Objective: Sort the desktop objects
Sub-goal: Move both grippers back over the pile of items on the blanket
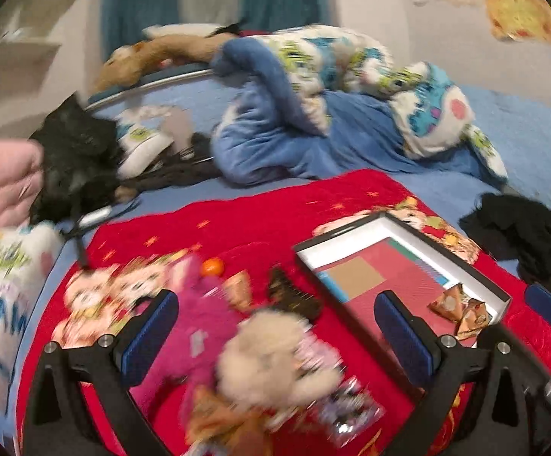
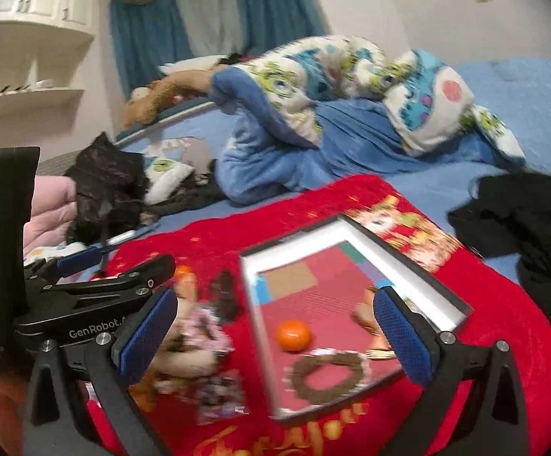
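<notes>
Left wrist view: the left gripper [image 1: 275, 334] gapes wide over a blurred cream plush toy [image 1: 275, 353] between its 2 fingers. Right wrist view: the right gripper [image 2: 275, 334] spreads wide above the box [image 2: 423, 262], an orange [image 2: 293, 335] and brown ring [image 2: 326, 378] between its fingers.

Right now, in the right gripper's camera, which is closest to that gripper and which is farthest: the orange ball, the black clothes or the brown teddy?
From the right gripper:
1. Orange ball, between the fingers, inside the box.
2. Black clothes, off to the right on the blue sheet.
3. Brown teddy, far back left at the bed's edge.
</notes>
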{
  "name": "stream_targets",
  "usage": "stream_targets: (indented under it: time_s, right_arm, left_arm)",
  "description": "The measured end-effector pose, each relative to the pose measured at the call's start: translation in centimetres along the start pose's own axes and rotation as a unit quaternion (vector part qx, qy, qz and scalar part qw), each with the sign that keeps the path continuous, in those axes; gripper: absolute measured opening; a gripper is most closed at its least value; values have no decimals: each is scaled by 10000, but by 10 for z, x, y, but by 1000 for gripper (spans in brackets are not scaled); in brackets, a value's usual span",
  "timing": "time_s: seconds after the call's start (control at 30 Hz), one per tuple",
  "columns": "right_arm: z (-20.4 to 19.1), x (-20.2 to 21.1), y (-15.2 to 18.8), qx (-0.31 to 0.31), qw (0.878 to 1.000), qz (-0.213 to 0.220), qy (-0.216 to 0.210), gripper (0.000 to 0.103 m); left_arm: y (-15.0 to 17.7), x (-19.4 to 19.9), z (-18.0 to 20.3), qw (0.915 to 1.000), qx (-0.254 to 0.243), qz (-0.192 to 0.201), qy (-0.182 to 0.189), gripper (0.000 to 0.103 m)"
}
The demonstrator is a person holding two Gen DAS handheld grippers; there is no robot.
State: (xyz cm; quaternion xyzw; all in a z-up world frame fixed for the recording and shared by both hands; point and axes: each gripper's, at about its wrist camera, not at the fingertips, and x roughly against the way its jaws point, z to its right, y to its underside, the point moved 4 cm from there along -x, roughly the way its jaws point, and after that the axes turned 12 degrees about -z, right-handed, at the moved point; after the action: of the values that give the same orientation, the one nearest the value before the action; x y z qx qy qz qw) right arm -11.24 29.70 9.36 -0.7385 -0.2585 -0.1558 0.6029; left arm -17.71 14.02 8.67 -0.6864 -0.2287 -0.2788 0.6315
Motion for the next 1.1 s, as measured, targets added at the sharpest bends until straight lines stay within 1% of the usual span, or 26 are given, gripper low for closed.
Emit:
stream_targets:
  time_s: [0.03, 0.1, 0.13, 0.2, 0.27, 0.33, 0.4, 0.47, 0.5, 0.57, 0.63, 0.67, 0.73, 0.8, 0.83, 0.87, 0.93, 1.0, 1.03, 1.1]
  right_arm:
    - [-12, 4, -1, 55, 9999, 37, -104, 103]
    - [-31, 13, 0, 169, 9995, 122, -231, 103]
    - [-42, 16, 1, 234, 9993, 161, -252, 103]
    - [-63, 21, 2, 421, 9985, 251, -240, 103]
    - [-84, 25, 7, 583, 9975, 336, -223, 103]
    - [-97, 27, 13, 707, 9963, 369, -316, 103]
    - [-110, 28, 23, 884, 9947, 368, -371, 103]
    - [-121, 27, 33, 1051, 9929, 448, -344, 103]
    - [-122, 25, 36, 1096, 9923, 466, -354, 103]
    - [-126, 18, 40, 1217, 9908, 490, -317, 103]
    - [-123, 10, 41, 1216, 9913, 487, -129, 103]
    - [-120, 4, 42, 1165, 9920, 478, -54, 103]
    - [-114, -9, 42, 961, 9949, 307, -1, 103]
    - [-110, -21, 41, 762, 9969, 151, -139, 103]
    - [-110, -25, 42, 725, 9972, 94, -185, 103]
    - [-111, -32, 42, 709, 9974, 26, -159, 103]
    - [-114, -37, 45, 754, 9971, -26, -108, 103]
    - [-119, -43, 49, 853, 9961, -142, -154, 103]
    - [-121, -46, 53, 892, 9955, -215, -219, 103]
    - [-126, -53, 58, 996, 9937, -349, -364, 103]
  left_arm:
    - [9, 7, -13, 9999, 141, 3, -5, 103]
    - [27, 15, -33, 9998, 206, -43, 9, 103]
    - [36, 19, -44, 9996, 241, -68, -115, 103]
    - [57, 28, -67, 9983, 444, 11, -378, 103]
    - [77, 34, -85, 9971, 714, 68, -246, 103]
    - [95, 37, -104, 9947, 1022, -15, -89, 103]
    - [103, 40, -119, 9928, 1192, -36, -107, 103]
    - [100, 41, -125, 9927, 1172, -5, -270, 103]
    - [100, 43, -129, 9925, 1169, 79, -337, 103]
    - [100, 44, -132, 9922, 1188, 231, -304, 103]
    - [107, 40, -132, 9927, 1134, 354, -205, 103]
    - [111, 37, -131, 9939, 1027, 369, -175, 103]
    - [115, 27, -126, 9973, 655, 139, -288, 103]
    - [117, 22, -120, 9990, 335, 118, -282, 103]
    - [120, 20, -118, 9993, 251, 116, -267, 103]
    - [123, 15, -116, 9995, 209, 31, -235, 103]
    - [130, 5, -112, 9995, 232, -135, -139, 103]
    - [140, -5, -108, 9992, 229, -328, -38, 103]
    - [144, -9, -104, 9988, 161, -456, -15, 103]
    - [146, -15, -95, 9987, -78, -498, -58, 103]
